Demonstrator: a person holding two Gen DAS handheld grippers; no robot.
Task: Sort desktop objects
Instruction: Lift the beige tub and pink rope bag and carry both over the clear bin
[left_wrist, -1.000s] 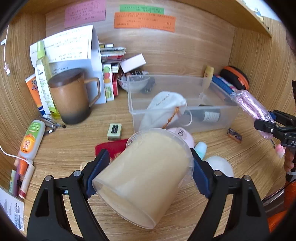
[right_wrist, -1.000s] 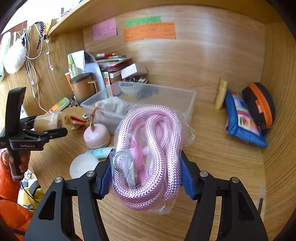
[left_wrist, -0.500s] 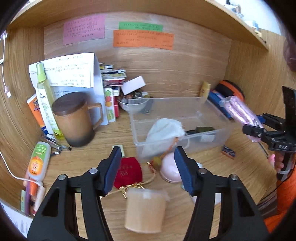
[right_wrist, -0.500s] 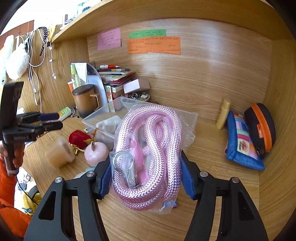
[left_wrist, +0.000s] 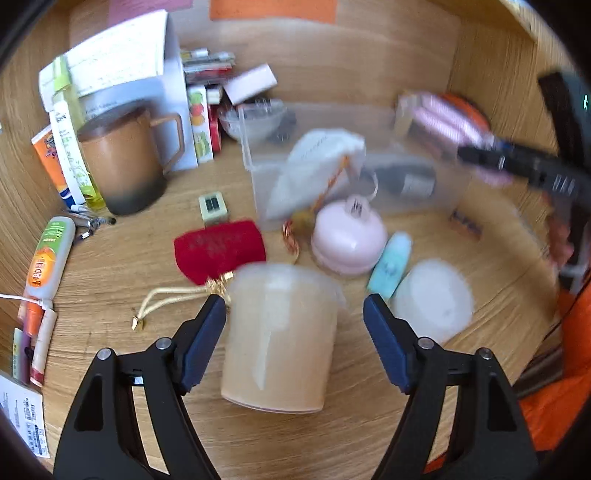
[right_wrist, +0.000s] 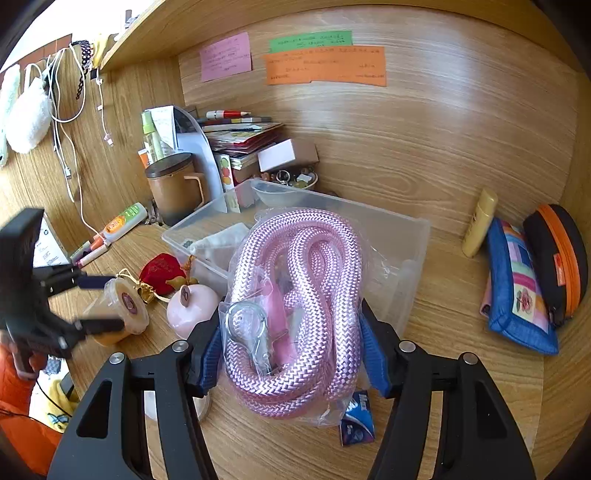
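My left gripper (left_wrist: 294, 317) is open around a beige plastic tub (left_wrist: 279, 338) that lies on its side on the wooden desk; a gap shows at the right pad, and the view is blurred. The tub also shows in the right wrist view (right_wrist: 118, 310), between the left gripper's fingers (right_wrist: 99, 325). My right gripper (right_wrist: 291, 350) is shut on a bagged pink rope (right_wrist: 299, 295), held above the desk in front of the clear plastic bin (right_wrist: 406, 240). The bin (left_wrist: 258, 177) holds a white pouch (left_wrist: 314, 166) and a dark bottle (left_wrist: 406, 181).
On the desk near the tub lie a red pouch (left_wrist: 219, 251), a pink round case (left_wrist: 347, 236), a teal tube (left_wrist: 391, 264) and a white round lid (left_wrist: 432, 299). A brown mug (left_wrist: 122, 162) and bottles stand at the left. A blue pouch (right_wrist: 517, 288) and orange-trimmed case (right_wrist: 557, 258) sit at the right.
The left gripper let go of the tub, which dropped to the desk, and has now come down around it again, jaws open. The right gripper keeps holding the rope and shifted slightly.
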